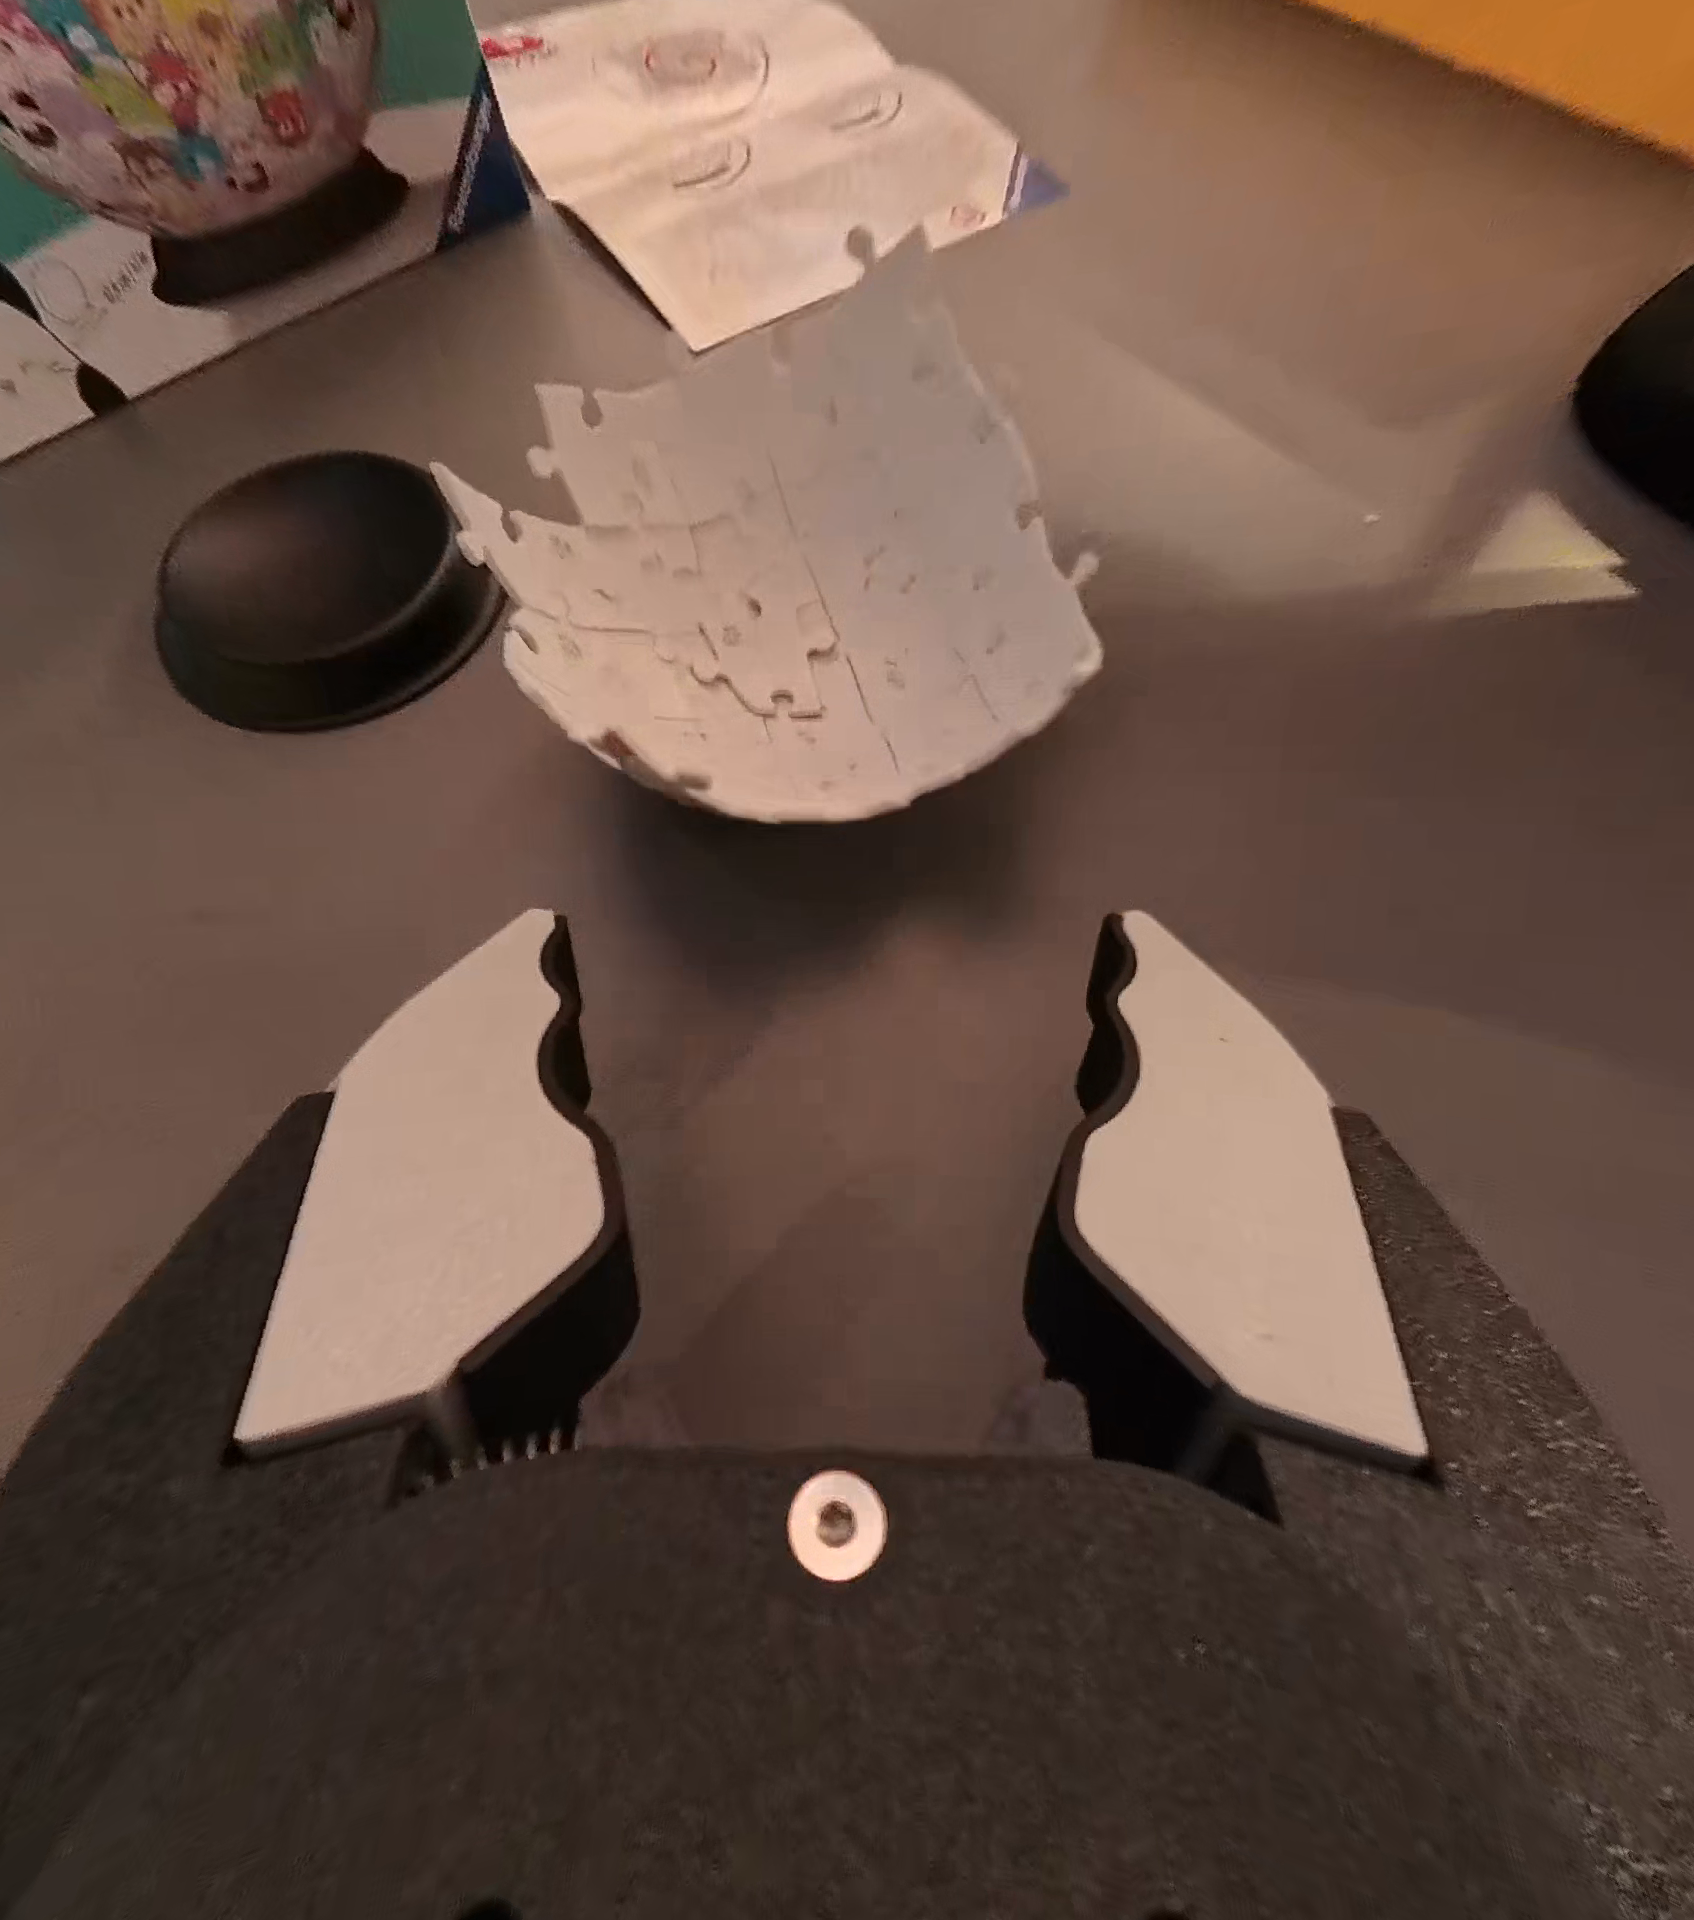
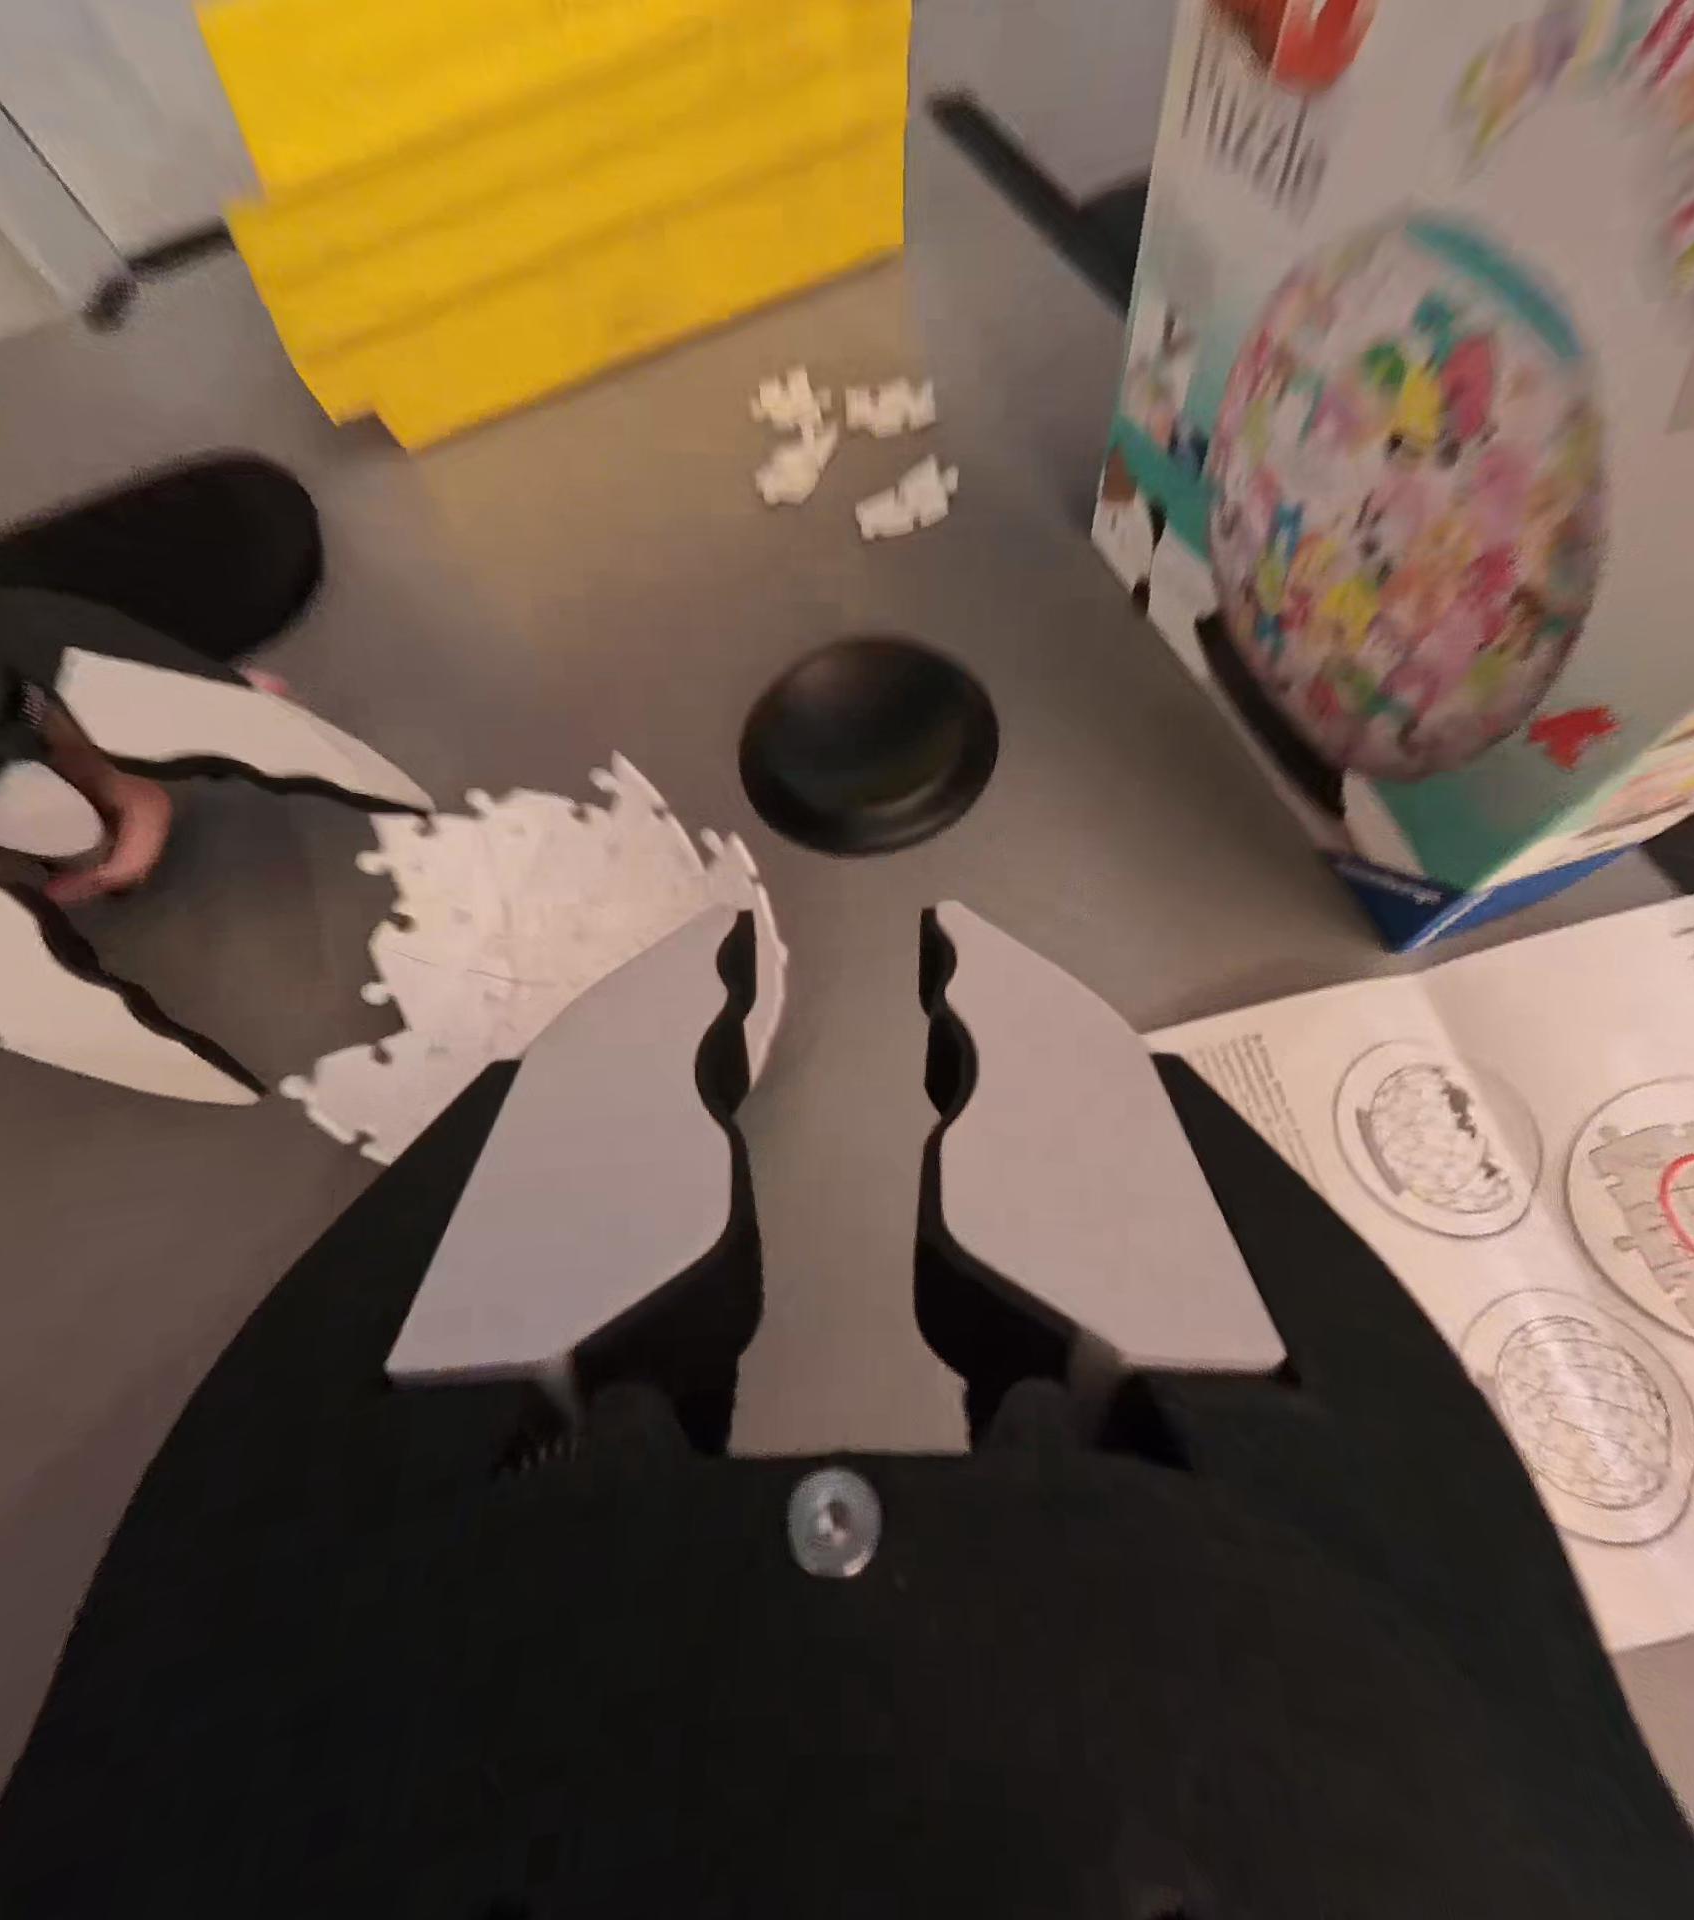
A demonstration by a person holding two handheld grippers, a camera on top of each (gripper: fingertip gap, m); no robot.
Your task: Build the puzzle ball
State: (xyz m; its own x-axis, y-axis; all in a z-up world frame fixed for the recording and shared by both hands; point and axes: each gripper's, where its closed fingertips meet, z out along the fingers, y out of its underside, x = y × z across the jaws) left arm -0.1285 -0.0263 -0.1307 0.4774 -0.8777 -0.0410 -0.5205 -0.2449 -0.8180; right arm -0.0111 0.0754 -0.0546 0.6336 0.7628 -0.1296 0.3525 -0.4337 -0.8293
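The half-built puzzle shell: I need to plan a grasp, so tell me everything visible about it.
The puzzle shell is a curved bowl of interlocked white pieces, plastic-looking, blank inner face showing, rim jagged with open tabs. It rests on its rounded bottom on the grey table, tilted, beside the black stand. Neither gripper holds it.

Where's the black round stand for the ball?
On the grey table, the black stand sits just left of the half-built puzzle shell, near the puzzle box.
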